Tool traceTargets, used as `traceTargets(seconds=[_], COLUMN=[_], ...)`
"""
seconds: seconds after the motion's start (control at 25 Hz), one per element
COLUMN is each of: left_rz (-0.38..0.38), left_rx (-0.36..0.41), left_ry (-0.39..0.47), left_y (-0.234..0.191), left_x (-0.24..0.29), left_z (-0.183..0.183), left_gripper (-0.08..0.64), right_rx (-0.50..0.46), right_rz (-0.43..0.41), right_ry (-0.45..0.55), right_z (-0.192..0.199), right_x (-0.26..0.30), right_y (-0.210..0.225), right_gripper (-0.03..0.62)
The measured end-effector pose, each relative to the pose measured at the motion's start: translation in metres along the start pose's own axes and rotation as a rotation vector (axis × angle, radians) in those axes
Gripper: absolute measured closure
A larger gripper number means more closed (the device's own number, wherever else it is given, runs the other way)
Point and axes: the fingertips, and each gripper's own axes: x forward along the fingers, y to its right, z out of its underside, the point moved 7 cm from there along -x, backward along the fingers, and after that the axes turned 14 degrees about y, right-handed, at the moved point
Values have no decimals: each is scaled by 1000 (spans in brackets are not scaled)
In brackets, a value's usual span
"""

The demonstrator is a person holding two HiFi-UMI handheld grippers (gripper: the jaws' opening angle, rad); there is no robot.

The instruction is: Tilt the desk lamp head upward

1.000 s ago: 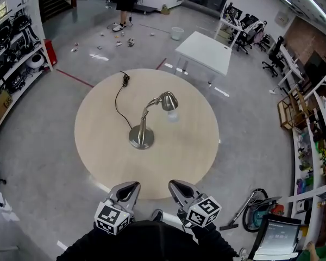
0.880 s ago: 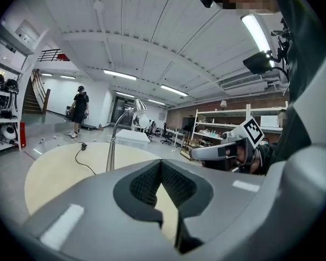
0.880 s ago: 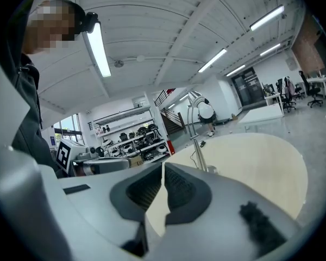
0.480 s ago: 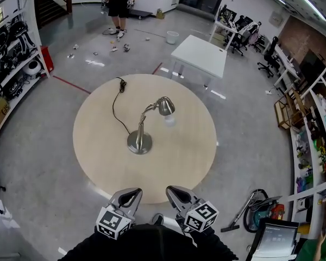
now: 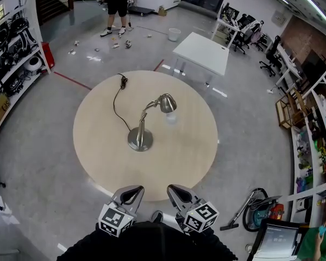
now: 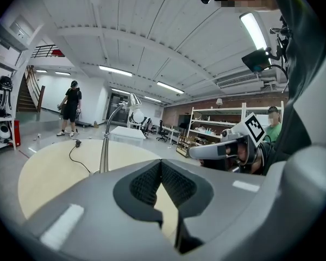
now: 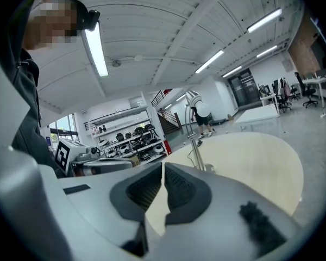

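Hovering short of worktop (image 5: pixel 179 156); left gripper (image 5: pixel 131 191), right gripper (image 5: pixel 176 191) fingers clenched, empty. Next: reach lamp head (image 5: pixel 168 103), nudge upward.

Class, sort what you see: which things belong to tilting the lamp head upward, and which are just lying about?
Job in hand: desk lamp, lamp head, left gripper, right gripper, round table.
Lying about: white table, bucket, vacuum cleaner.

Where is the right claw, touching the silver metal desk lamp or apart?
Apart. Head view: bare beige tabletop separates right claw and silver metal desk lamp.
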Motion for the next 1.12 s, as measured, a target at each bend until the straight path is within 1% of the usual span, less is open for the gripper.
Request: traceTargets(seconds=[0.2, 0.32, 0.84, 1.12], left_rz=[-1, 3, 6, 6], left_rx=[-2, -7, -22, -16], left_ry=[-6, -13, -35, -45], left_y=[-1, -2, -6, -8], left_x=[2, 7, 18, 19], left_z=[0, 6, 13, 15], left_gripper=[554, 554, 554, 554], right_rx=[-40, -43, -49, -63], right_rz=[62, 81, 68, 47], right_ry=[34, 46, 36, 20], right_z=[-7, -7, -3, -1], right_x=[-1, -1, 4, 7], right_y=[8, 14, 21, 20], right_gripper=[577, 577, 577, 577])
